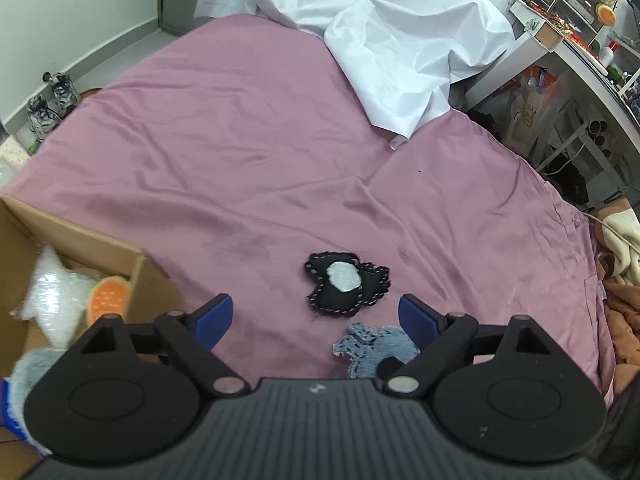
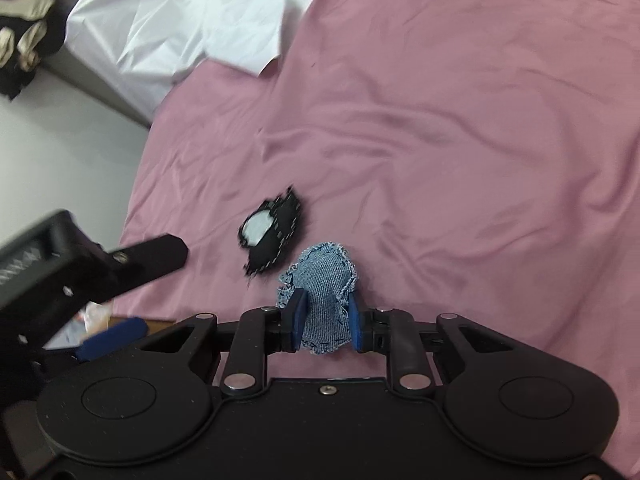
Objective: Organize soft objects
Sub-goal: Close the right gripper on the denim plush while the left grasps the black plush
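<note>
A black felt toy with a white patch point(image 1: 347, 289) lies on the pink bedsheet point(image 1: 240, 152), just ahead of my left gripper point(image 1: 316, 318), which is open and empty. A blue denim toy point(image 1: 374, 348) lies by the left gripper's right finger. In the right wrist view my right gripper point(image 2: 326, 322) is shut on the denim toy point(image 2: 324, 280), low over the pink sheet point(image 2: 460, 140). The black toy point(image 2: 270, 236) lies just ahead-left of it. The left gripper's body point(image 2: 80, 264) shows at the left.
An open cardboard box point(image 1: 80, 248) at the left holds a white fluffy toy point(image 1: 52, 296) and an orange plush point(image 1: 106, 300). A white sheet point(image 1: 392, 32) is crumpled at the far end. A cluttered desk point(image 1: 568, 28) and shoes point(image 1: 52, 104) flank the bed.
</note>
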{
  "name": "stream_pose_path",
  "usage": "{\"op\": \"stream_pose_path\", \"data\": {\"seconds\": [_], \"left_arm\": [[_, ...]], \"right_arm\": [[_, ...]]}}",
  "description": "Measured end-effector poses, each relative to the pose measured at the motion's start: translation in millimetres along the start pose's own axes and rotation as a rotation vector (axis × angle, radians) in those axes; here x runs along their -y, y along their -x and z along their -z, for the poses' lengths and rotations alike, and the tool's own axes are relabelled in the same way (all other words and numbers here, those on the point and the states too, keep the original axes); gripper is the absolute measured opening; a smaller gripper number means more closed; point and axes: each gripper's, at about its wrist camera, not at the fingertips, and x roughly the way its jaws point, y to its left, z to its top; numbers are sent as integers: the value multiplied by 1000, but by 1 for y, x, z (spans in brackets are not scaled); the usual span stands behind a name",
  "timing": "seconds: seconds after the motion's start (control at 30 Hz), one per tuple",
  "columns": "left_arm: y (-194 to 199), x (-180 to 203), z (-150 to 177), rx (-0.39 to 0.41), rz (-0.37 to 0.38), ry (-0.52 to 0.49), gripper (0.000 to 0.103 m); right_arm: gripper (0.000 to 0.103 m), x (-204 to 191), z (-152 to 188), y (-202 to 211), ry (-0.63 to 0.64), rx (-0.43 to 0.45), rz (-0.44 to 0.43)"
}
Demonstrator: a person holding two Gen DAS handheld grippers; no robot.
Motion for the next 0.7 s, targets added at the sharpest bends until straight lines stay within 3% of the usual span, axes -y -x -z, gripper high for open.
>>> {"op": "stream_pose_path", "data": {"seconds": [0.1, 0.37, 0.7], "left_arm": [[-13, 6, -1, -2, 1, -4, 90], [-49, 7, -5, -34, -6, 5, 66], [-81, 13, -3, -82, -12, 12, 65]], "right_arm": [[22, 9, -4, 4, -42, 28, 23], [22, 20, -11, 0, -109, 61, 42], [22, 24, -11, 4, -120, 68, 51]]}}
